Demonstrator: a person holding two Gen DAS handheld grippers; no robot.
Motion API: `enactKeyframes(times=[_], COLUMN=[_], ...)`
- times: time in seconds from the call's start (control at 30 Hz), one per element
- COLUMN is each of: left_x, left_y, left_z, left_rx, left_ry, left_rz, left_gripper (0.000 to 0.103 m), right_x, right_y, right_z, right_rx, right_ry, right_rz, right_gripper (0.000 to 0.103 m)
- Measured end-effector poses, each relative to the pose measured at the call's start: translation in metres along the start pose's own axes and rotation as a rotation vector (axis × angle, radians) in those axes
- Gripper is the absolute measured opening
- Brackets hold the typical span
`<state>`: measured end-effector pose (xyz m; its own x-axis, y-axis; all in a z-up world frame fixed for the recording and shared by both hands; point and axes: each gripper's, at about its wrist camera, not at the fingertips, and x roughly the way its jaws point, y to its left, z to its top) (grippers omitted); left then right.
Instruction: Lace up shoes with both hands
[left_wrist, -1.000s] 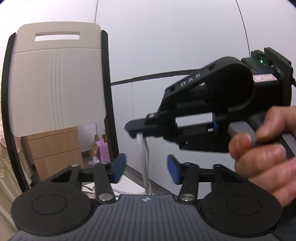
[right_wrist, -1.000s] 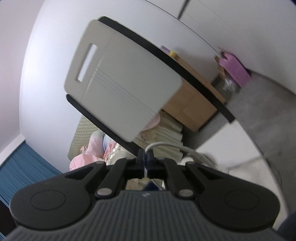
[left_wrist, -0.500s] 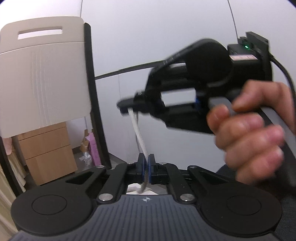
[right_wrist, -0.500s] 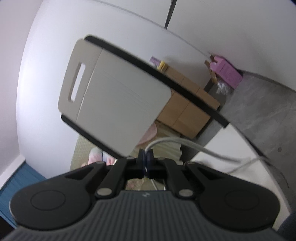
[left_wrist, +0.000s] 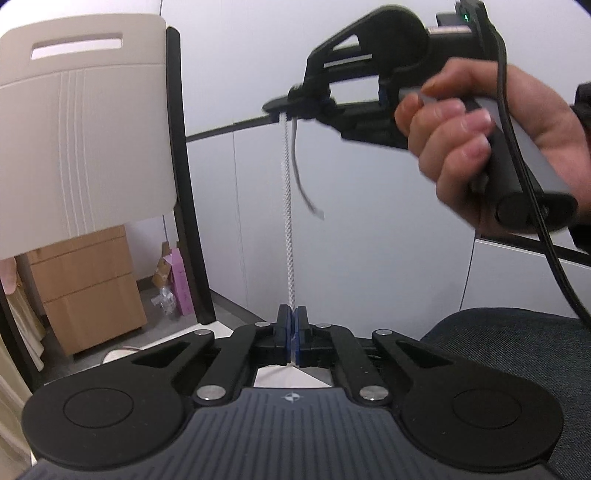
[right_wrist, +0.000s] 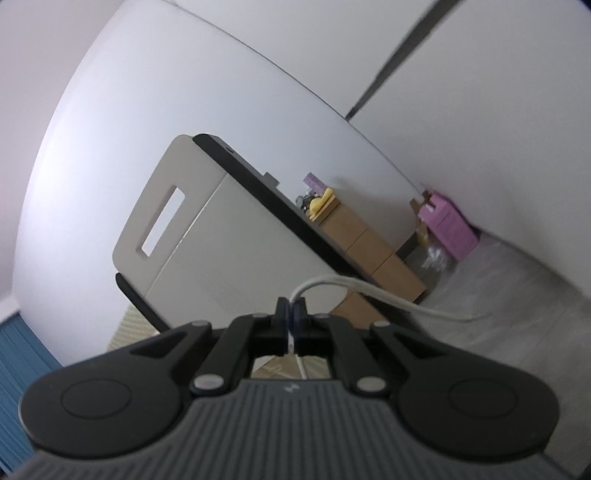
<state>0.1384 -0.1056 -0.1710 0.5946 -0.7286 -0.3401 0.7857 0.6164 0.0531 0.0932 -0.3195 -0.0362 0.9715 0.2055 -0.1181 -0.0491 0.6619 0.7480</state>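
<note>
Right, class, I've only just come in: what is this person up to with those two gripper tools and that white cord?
A person holds a gripper in each hand, both shut on one white shoelace. The left gripper pinches it low; the right gripper, held in the person's hand, clamps it higher up, so the lace runs nearly straight between them with a short free end dangling. No shoe is clearly visible.

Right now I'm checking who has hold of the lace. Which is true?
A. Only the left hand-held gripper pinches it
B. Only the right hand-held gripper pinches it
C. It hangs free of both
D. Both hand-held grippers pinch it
D: the lace runs taut from the shut left hand-held gripper up to the right hand-held gripper, also shut on it.
</note>
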Motion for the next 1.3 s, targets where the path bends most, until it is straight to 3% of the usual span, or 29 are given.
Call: enactKeyframes(times=[0.3,0.5,0.6,0.87,0.97,1.1,1.17,1.23,1.3], left_x=[0.025,-0.020,-0.020,-0.021,-0.022,-0.025,-0.027,-0.030,-0.035], left_y=[0.000,-0.023,-0.023,-0.022,-0.021,-0.019,-0.017,-0.017,-0.018], left_z=[-0.007,-0.016,-0.016,-0.016,-0.015,-0.012,-0.010,-0.009,-0.009], left_rx=[0.011,0.019,0.018,0.010,0.002,-0.006,-0.018,-0.017,-0.003], left_ry=[0.064,0.074,0.082,0.092,0.081,0.046,0.040,0.029,0.002], left_rz=[-0.018,-0.017,-0.012,-0.006,0.004,0.065,0.087,0.114,0.136], left_gripper=[0.002,0.002,0.002,0.002,0.002,0.004,0.013,0.050,0.061], right_x=[-0.007,-0.015,-0.018,-0.030,-0.032,-0.031,-0.031,-0.031,-0.031], right_y=[0.005,0.015,0.019,0.040,0.043,0.056,0.060,0.064,0.067], right_z=[0.037,0.060,0.070,0.091,0.097,0.098,0.101,0.109,0.117], right_rx=[-0.015,-0.052,-0.070,-0.243,-0.275,-0.392,-0.432,-0.460,-0.485], right_ry=[-0.096,-0.149,-0.170,-0.235,-0.223,-0.221,-0.217,-0.233,-0.249], right_rz=[-0.043,-0.059,-0.090,-0.191,-0.210,-0.234,-0.251,-0.276,-0.298], right_gripper=[0.003,0.003,0.003,0.003,0.003,0.003,0.003,0.003,0.004])
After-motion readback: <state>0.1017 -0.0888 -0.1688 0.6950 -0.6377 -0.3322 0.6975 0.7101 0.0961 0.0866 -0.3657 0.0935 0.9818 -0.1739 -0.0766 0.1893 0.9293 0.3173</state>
